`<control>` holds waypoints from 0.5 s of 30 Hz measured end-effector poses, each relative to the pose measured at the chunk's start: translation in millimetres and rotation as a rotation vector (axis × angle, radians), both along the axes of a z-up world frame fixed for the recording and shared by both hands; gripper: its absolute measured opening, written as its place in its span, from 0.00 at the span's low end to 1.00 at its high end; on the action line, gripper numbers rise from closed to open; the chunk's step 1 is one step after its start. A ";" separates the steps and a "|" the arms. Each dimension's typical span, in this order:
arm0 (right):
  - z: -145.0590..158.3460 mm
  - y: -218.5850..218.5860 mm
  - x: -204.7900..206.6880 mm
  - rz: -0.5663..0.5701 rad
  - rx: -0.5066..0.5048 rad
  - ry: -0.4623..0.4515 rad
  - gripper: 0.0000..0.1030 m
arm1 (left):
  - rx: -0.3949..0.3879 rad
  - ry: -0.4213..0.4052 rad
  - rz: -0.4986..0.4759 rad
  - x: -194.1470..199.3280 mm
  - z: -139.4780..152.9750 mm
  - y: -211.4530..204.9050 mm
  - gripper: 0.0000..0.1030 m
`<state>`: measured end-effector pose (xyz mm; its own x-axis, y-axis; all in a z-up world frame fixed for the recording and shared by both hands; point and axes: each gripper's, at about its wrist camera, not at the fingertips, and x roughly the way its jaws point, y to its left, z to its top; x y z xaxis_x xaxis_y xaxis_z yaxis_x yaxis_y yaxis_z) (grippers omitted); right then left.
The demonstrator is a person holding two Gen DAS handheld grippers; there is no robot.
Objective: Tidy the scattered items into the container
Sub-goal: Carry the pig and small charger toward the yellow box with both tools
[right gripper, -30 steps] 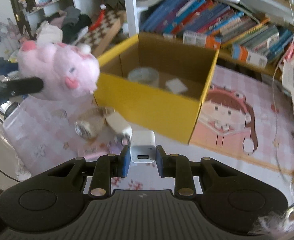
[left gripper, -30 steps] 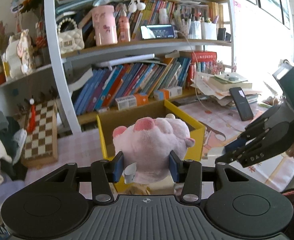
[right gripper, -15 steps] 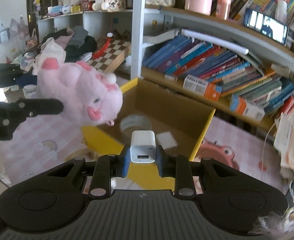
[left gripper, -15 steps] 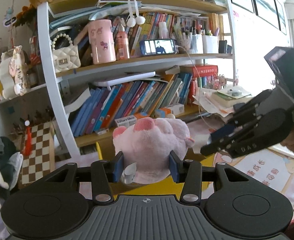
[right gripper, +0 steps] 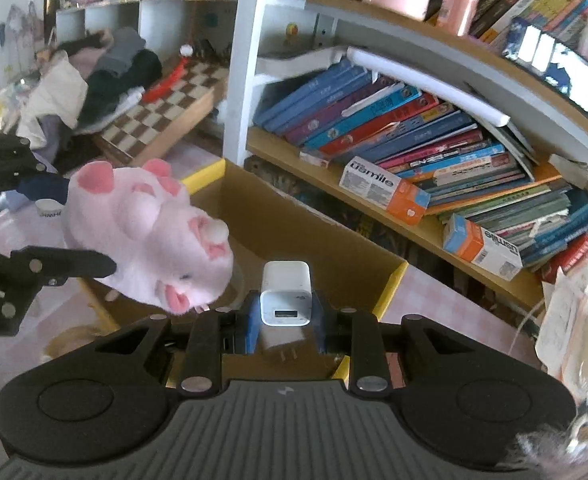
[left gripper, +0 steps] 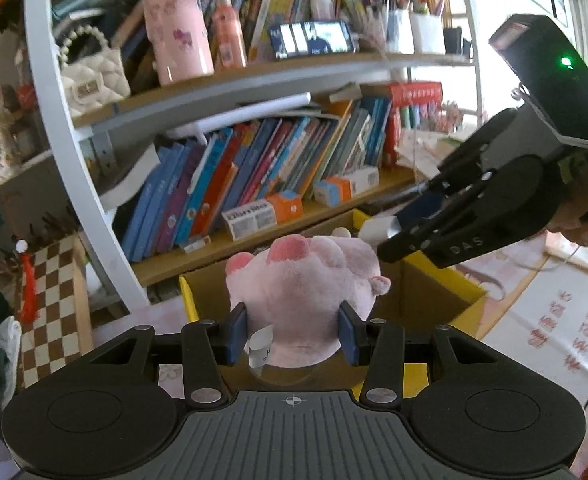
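- Two loads: my left claw (left gripper: 292, 332) squeezes the soft, light plush pig (left gripper: 301, 280) at its body.
- My right claw (right gripper: 286, 320) pinches the rigid, slick charger (right gripper: 286, 294) over the box (right gripper: 389, 280).

Plush pig (right gripper: 146, 236) left of charger (right gripper: 286, 294), both over box (right gripper: 313, 220); bookshelf (right gripper: 433, 168) behind.

Left gripper (left gripper: 293, 334) and right gripper (right gripper: 286, 322), jaws clamped, loads aloft.

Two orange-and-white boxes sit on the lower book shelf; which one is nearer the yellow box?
The left usmile box, beside the blue books; the other usmile box lies farther right of the yellow box.
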<state>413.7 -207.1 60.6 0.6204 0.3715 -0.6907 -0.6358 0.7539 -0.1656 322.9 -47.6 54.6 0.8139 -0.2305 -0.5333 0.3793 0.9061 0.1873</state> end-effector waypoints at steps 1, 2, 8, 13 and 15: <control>-5.4 4.0 7.8 0.004 -0.017 0.007 0.24 | 0.009 0.009 0.000 6.5 -2.8 -0.5 0.43; -11.5 8.3 15.5 0.009 -0.036 0.016 0.24 | 0.019 0.022 -0.007 13.2 -5.8 -1.3 0.43; -49.9 35.5 53.2 0.070 -0.156 0.079 0.24 | 0.119 0.089 -0.049 55.0 -22.4 -7.9 0.43; -77.4 52.3 79.1 0.100 -0.232 0.128 0.24 | 0.142 0.133 -0.040 80.8 -30.3 -6.8 0.43; -85.6 57.3 85.8 0.107 -0.253 0.141 0.24 | 0.152 0.145 -0.039 86.8 -35.5 -6.9 0.43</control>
<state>499.5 -149.8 -25.0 0.4784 0.2346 -0.8462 -0.7394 0.6275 -0.2441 409.7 -54.5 19.1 0.7185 -0.1680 -0.6749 0.4461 0.8558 0.2619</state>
